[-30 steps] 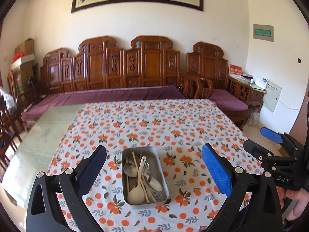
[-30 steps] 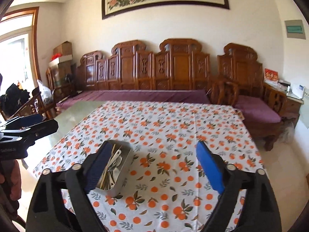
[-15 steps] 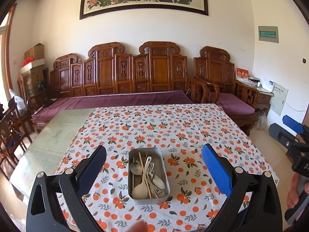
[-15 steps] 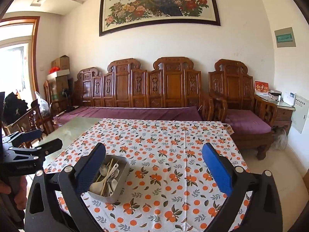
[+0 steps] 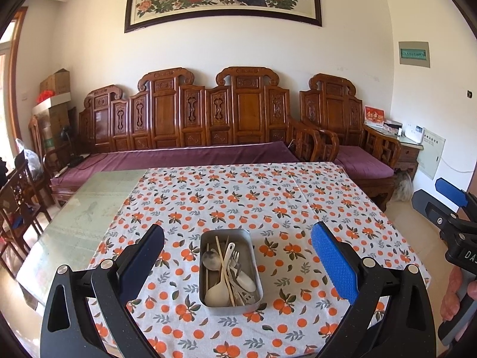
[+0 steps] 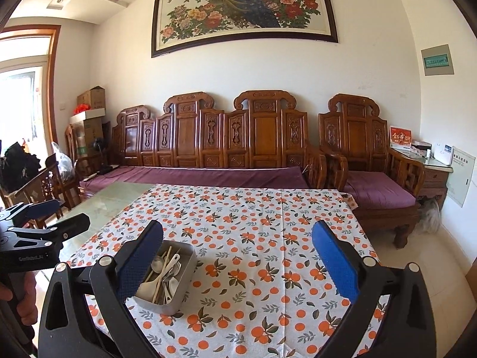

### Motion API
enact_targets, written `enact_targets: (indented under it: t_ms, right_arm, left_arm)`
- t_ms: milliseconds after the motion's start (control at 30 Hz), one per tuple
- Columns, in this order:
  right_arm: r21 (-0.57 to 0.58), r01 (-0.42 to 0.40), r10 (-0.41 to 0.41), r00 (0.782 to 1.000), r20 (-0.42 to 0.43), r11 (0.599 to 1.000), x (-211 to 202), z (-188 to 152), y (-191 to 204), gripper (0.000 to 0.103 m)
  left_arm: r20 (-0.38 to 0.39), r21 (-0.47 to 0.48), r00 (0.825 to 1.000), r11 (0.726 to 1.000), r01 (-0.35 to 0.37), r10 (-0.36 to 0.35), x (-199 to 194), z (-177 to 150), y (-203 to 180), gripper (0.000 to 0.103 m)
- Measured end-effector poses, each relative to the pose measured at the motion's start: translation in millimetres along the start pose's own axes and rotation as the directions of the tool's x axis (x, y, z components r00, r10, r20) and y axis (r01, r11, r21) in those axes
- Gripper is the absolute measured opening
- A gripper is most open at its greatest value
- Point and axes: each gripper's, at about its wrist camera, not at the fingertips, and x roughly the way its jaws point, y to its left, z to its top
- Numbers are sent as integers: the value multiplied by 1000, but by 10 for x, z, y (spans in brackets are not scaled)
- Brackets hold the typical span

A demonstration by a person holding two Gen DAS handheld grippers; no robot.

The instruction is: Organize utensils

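Observation:
A metal tray (image 5: 253,268) stands on the orange-print tablecloth near the table's front edge. It holds spoons (image 5: 217,291), a fork and wooden chopsticks (image 5: 222,256) piled together. It also shows in the right wrist view (image 6: 182,292), at lower left. My left gripper (image 5: 237,253) is open and empty, held above and in front of the tray. My right gripper (image 6: 237,253) is open and empty, to the right of the tray. Each gripper shows at the edge of the other's view, the right gripper (image 5: 441,197) and the left gripper (image 6: 47,211).
The tablecloth (image 5: 268,197) covers most of the glass-topped table (image 5: 98,197). A carved wooden sofa (image 5: 193,125) with purple cushions stands behind it. Wooden chairs (image 5: 18,203) stand at the left. An armchair (image 5: 357,149) and side cabinet are at the right.
Both grippers have pulled back and tilted upward from the table, so more of the wall and painting shows. The tray and utensils have not moved. Both stay open.

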Motion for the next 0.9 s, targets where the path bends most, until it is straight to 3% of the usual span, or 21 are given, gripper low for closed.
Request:
enact_targets:
  t_ms: [900]
  right_arm:
    - [3, -5, 5, 1000, 3, 1000, -7, 31, 28, 101]
  left_arm:
    - [10, -11, 1000, 1000, 4, -3, -47, 37, 2, 95]
